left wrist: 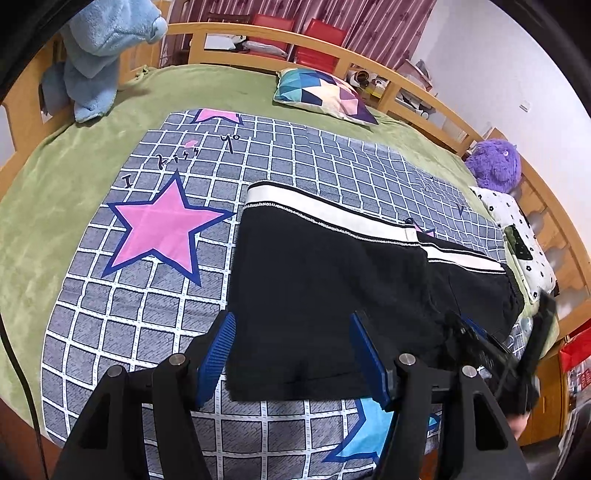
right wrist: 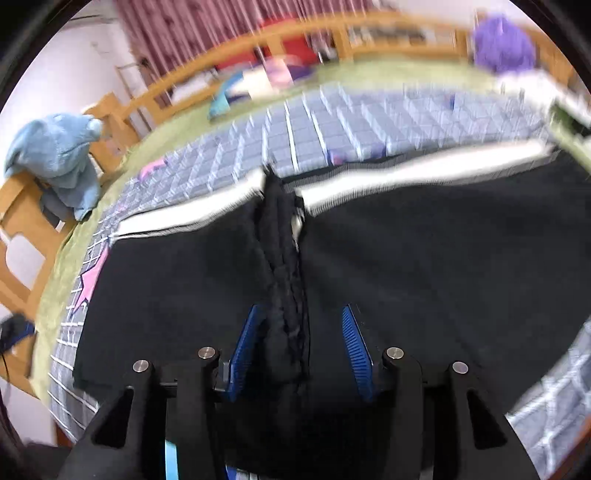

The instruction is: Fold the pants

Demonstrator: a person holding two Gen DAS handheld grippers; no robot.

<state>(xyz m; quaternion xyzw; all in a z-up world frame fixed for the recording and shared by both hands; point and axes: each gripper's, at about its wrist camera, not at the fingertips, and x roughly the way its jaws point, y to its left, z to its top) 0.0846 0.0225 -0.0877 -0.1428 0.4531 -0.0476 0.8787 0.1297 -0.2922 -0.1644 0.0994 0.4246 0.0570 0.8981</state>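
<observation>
A wooden-framed bed [left wrist: 258, 35] covered in a green blanket [left wrist: 55, 192] fills both views. Spread over the blanket lies a grey grid-patterned sheet [left wrist: 147, 314] printed with a large pink star [left wrist: 162, 229].

On that sheet, to the right of the pink star, the black pants [left wrist: 317, 295] lie flat, with a white side stripe [left wrist: 332, 208] running along their far edge. In the right wrist view, which is motion-blurred, a bunched ridge of the pants' black fabric rises up the middle of the garment.

At the far edge of the blanket, beyond the pants, rests a geometric-print cushion [left wrist: 325, 92]. A light blue plush garment [left wrist: 99, 55] hangs over the bed frame at the far left corner, and a purple plush toy [left wrist: 495, 166] sits by the frame to the right of the pants.

The left gripper [left wrist: 291, 350] hovers over the near left corner of the pants with its blue pads spread wide, holding nothing. The right gripper [right wrist: 299, 350] is over the middle of the pants, its jaws apart, with the raised ridge of fabric between the pads [right wrist: 243, 350]; the left pad touches the cloth while the right pad stands clear of it.
</observation>
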